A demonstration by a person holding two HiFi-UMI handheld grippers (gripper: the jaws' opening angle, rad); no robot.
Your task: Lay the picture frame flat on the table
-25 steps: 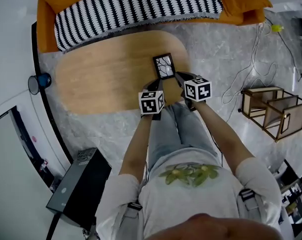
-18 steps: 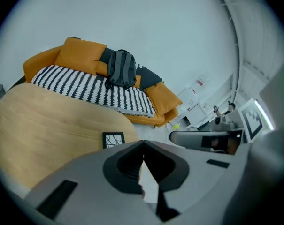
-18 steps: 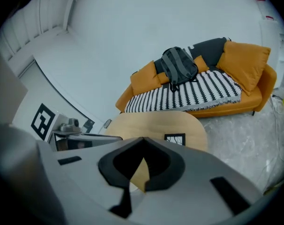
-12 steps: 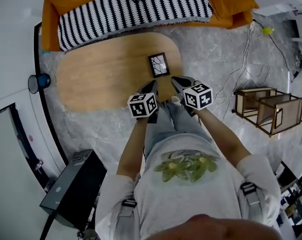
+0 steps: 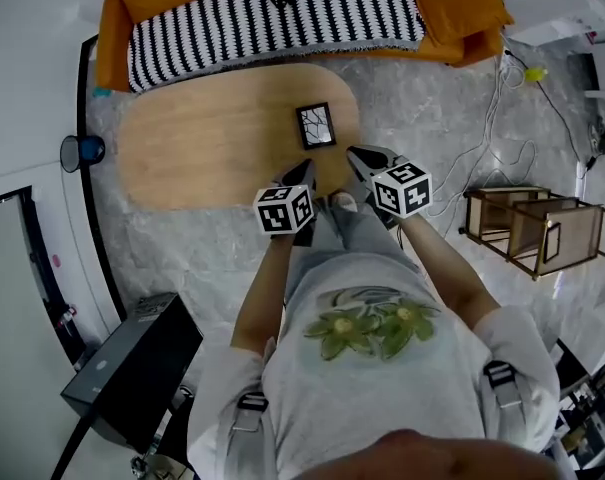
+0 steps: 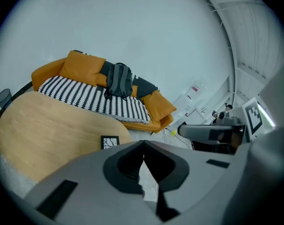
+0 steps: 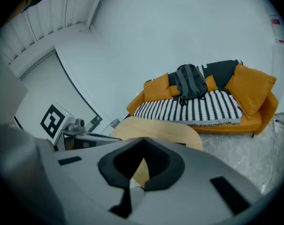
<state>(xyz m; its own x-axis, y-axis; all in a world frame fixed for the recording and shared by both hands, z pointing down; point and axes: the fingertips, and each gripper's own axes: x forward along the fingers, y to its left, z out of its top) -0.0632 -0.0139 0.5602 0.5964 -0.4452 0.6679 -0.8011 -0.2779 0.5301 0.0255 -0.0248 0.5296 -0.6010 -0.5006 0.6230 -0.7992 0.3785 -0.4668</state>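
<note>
**Pulled back since a second ago**

Left gripper (image 5: 306, 171) has lifted back and now hangs over the table's (image 5: 202, 148) near edge, jaws pressed together, empty. Picture frame (image 5: 316, 125) lies flat near the table's right end, untouched. Right gripper (image 5: 358, 156) has lifted back too, over the table's right edge, jaws together, empty.

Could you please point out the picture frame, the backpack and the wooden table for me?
picture frame (image 5: 316, 125), head view, middle of its picture.
backpack (image 7: 189, 82), right gripper view, middle of its front.
wooden table (image 5: 212, 148), head view, bare top left of the frame.
</note>
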